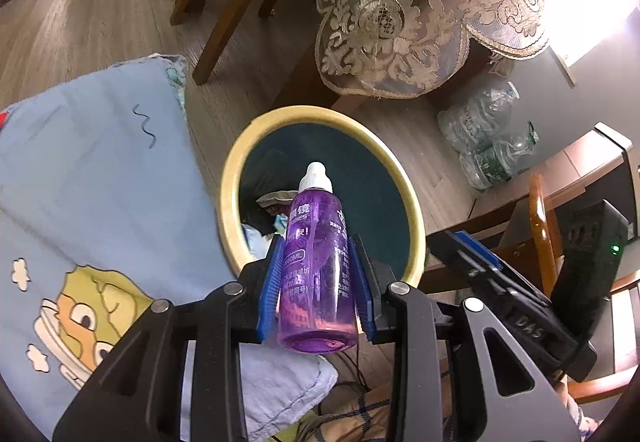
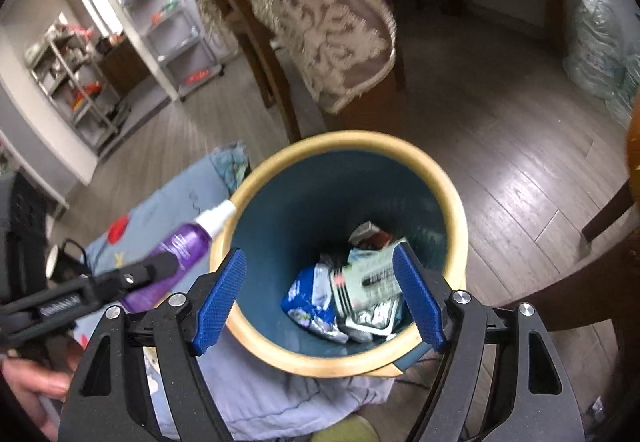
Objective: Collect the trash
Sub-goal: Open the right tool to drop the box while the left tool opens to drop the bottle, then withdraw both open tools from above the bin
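Observation:
A purple bottle [image 1: 316, 262] with a white cap is clamped between the blue pads of my left gripper [image 1: 317, 242], cap pointing forward over the near rim of a round bin [image 1: 240, 162]. The bin is teal inside with a cream rim [image 2: 452, 194]. In the right wrist view the purple bottle [image 2: 180, 246] reaches the bin's left rim. My right gripper [image 2: 320, 252] hangs open over the bin mouth with nothing between its fingers. Below it lie a blue wrapper [image 2: 308, 294] and a pale green packet [image 2: 368, 282].
A blue cartoon blanket [image 1: 100, 182] lies left of the bin and under its near side. A table with a lace cloth [image 1: 400, 22] and wooden chair legs [image 1: 224, 2] stand behind. Crushed plastic bottles [image 1: 484, 138] sit on the floor at the right. Metal shelves [image 2: 80, 82] stand far left.

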`<state>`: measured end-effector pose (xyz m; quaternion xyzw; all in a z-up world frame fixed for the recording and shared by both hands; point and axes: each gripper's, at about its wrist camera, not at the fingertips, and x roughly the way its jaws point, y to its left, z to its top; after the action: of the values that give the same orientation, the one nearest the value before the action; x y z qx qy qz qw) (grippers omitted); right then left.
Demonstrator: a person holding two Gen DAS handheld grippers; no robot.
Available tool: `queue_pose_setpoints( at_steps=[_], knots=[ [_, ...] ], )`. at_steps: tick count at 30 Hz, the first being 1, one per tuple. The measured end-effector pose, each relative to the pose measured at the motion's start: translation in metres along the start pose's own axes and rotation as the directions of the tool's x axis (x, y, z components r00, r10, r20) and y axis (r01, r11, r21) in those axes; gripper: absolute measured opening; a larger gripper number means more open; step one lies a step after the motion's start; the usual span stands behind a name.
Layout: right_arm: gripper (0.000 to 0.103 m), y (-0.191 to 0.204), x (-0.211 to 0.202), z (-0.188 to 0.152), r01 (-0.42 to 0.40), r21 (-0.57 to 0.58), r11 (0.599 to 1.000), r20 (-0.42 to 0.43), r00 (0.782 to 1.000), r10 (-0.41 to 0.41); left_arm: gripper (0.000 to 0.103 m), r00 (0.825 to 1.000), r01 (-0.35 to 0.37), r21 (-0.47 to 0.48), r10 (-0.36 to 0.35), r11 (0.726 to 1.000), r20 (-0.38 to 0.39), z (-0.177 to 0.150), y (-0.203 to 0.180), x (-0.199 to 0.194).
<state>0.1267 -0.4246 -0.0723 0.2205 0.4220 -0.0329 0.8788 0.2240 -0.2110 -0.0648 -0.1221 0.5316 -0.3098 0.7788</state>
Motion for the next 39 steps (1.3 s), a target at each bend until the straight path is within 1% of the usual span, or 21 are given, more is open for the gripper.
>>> queue_pose_setpoints(
  at_steps=[4, 9, 11, 12, 14, 15, 16, 18, 23, 25, 27, 30, 31, 34, 35, 37, 39],
  knots=[
    [0.079, -0.006, -0.007, 0.002, -0.013, 0.032, 0.999, 0.034, 0.999, 0.012, 0.032, 1.000, 0.005, -0.008, -0.005, 1.000, -0.020, 0.000, -0.001, 0.015],
    [0.079, -0.012, -0.018, 0.003, -0.033, 0.063, 0.997, 0.069, 0.997, 0.029, 0.032, 0.997, 0.046, -0.076, -0.050, 0.996, -0.053, 0.000, 0.003, 0.040],
    [0.080, -0.014, -0.021, 0.003, -0.031, 0.061, 0.998, 0.074, 0.997, 0.027, 0.032, 0.997, 0.046, -0.092, -0.052, 0.995, -0.059, -0.001, 0.003, 0.046],
    [0.080, -0.015, -0.020, 0.003, -0.031, 0.062, 0.998, 0.073, 0.997, 0.026, 0.034, 0.997, 0.038, -0.098, -0.044, 0.994, -0.059, -0.002, 0.004, 0.047],
    [0.080, -0.014, -0.021, 0.002, -0.027, 0.065, 0.998, 0.071, 0.997, 0.023, 0.043, 0.997, 0.042, -0.102, -0.048, 0.994, -0.053, -0.001, 0.004, 0.048],
    [0.080, -0.015, -0.021, 0.001, -0.026, 0.067, 0.997, 0.070, 0.997, 0.021, 0.053, 0.998, 0.037, -0.100, -0.042, 0.994, -0.049, -0.001, 0.004, 0.047],
    [0.080, -0.016, -0.020, 0.002, -0.027, 0.070, 0.997, 0.069, 0.997, 0.022, 0.058, 0.999, 0.032, -0.095, -0.036, 0.995, -0.039, -0.001, 0.004, 0.044],
    [0.080, -0.015, -0.020, 0.002, -0.030, 0.071, 0.997, 0.067, 0.997, 0.025, 0.058, 0.999, 0.025, -0.086, -0.027, 0.996, -0.028, 0.001, 0.003, 0.038],
    [0.082, -0.007, -0.024, -0.002, -0.046, 0.044, 0.998, 0.066, 0.997, 0.043, 0.065, 1.000, -0.004, -0.059, 0.004, 0.998, -0.007, 0.000, 0.003, 0.019],
    [0.083, -0.005, -0.027, -0.003, -0.051, 0.038, 0.998, 0.072, 0.996, 0.049, 0.074, 1.000, -0.015, -0.048, 0.015, 0.999, 0.016, -0.001, 0.003, 0.008],
    [0.083, -0.002, -0.033, -0.005, -0.058, 0.028, 0.998, 0.077, 0.996, 0.055, 0.080, 0.999, -0.019, -0.044, 0.021, 0.999, 0.038, 0.000, 0.003, -0.002],
    [0.084, 0.003, -0.046, -0.010, -0.062, -0.005, 0.998, 0.094, 0.994, 0.063, 0.082, 0.997, -0.044, -0.025, 0.046, 0.999, 0.069, -0.001, 0.004, -0.018],
    [0.085, 0.006, -0.050, -0.011, -0.066, -0.021, 0.998, 0.098, 0.993, 0.067, 0.084, 0.995, -0.059, -0.017, 0.060, 0.998, 0.082, -0.002, 0.003, -0.025],
    [0.088, 0.014, -0.062, -0.014, -0.057, -0.072, 0.996, 0.114, 0.991, 0.065, 0.086, 0.989, -0.081, 0.000, 0.080, 0.997, 0.123, -0.009, 0.002, -0.043],
    [0.089, 0.017, -0.068, -0.017, -0.047, -0.096, 0.994, 0.122, 0.991, 0.059, 0.087, 0.987, -0.087, 0.008, 0.085, 0.996, 0.135, -0.012, 0.001, -0.048],
    [0.091, 0.022, -0.074, -0.022, -0.029, -0.126, 0.992, 0.132, 0.990, 0.046, 0.090, 0.979, -0.121, 0.036, 0.114, 0.992, 0.168, -0.019, -0.003, -0.058],
    [0.092, 0.025, -0.078, -0.028, -0.010, -0.146, 0.989, 0.138, 0.990, 0.030, 0.092, 0.974, -0.146, 0.056, 0.133, 0.988, 0.184, -0.024, -0.005, -0.064]
  ],
)
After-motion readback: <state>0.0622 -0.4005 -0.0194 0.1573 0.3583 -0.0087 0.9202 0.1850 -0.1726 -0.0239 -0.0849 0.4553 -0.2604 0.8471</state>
